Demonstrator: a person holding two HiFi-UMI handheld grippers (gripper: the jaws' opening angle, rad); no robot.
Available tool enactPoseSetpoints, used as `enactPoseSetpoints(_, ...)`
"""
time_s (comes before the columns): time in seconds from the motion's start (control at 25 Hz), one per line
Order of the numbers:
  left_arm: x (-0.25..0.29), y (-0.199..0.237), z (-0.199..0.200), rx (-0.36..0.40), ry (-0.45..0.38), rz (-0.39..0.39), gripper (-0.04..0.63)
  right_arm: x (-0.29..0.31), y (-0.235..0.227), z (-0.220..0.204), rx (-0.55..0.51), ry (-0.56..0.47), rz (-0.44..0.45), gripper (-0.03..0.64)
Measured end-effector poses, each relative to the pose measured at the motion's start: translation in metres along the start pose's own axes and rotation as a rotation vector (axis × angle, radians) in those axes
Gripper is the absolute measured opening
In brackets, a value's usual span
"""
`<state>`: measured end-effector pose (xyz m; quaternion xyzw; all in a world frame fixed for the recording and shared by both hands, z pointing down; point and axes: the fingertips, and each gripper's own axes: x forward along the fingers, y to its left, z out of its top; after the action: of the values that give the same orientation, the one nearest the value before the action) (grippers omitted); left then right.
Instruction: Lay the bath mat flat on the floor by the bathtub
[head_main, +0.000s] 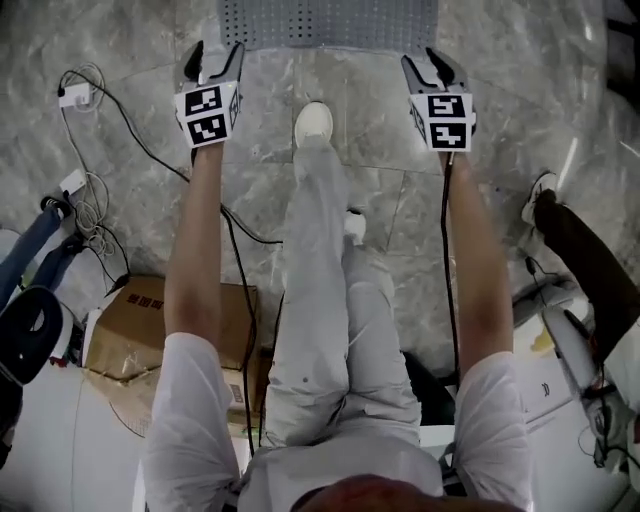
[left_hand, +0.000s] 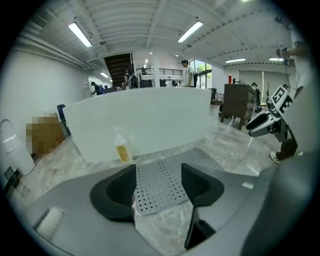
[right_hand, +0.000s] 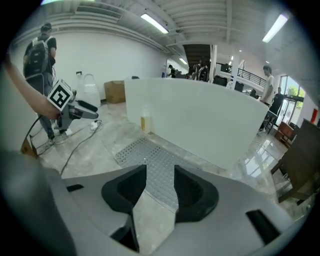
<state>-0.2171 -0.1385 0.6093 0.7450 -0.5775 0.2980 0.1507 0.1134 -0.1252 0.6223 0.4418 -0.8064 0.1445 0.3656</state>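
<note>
The bath mat (head_main: 330, 22) lies on the marble floor (head_main: 130, 60), just beside the white wall of the bathtub (left_hand: 140, 120), and in both gripper views it looks flat, without a fold or a raised corner. So I judge the task to be almost finished; what is left seems to be only taking the grippers away, or maybe a small correction of the edge.

Both arms are stretched forward and down, parallel, one on each side of the person's leg. The left gripper (head_main: 213, 55) and the right gripper (head_main: 432, 62) hang near the mat's near edge. The jaws of each stand wide apart and hold nothing; only mat and floor show between them.
</note>
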Motion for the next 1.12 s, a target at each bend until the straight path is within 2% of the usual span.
enactPoseSetpoints(0.28,-0.184,-0.017,0.136,0.012,-0.079,-0.026,0.278,-0.195,0.014,0.130,0.068,-0.139,0.022,0.161)
enactPoseSetpoints(0.4,-0.265,-0.027,0.201,0.003,-0.150,-0.050,0.262,-0.280,0.021,0.189,0.086,-0.226,0.020,0.149)
enactPoseSetpoints(0.64,-0.402,-0.059,0.319,-0.009,-0.311,-0.092,0.232,-0.438,0.051,0.301,0.027,-0.405,0.007,0.114)
enactPoseSetpoints(0.76,-0.461,-0.073,0.361,0.000,-0.390,-0.108,0.182,-0.497,0.059,0.331,0.031,-0.467,-0.022,0.078)
enactPoseSetpoints(0.84,-0.496,-0.076,0.385,0.008,-0.440,-0.097,0.125,-0.530,0.060,0.349,0.017,-0.523,-0.049,0.018)
enactPoseSetpoints(0.96,-0.548,-0.078,0.417,0.026,-0.506,-0.062,0.010,-0.573,0.065,0.367,-0.001,-0.592,-0.058,0.002)
enactPoseSetpoints(1.12,-0.598,-0.094,0.440,0.043,-0.543,-0.028,-0.002,-0.624,0.067,0.377,-0.027,-0.660,-0.086,0.000)
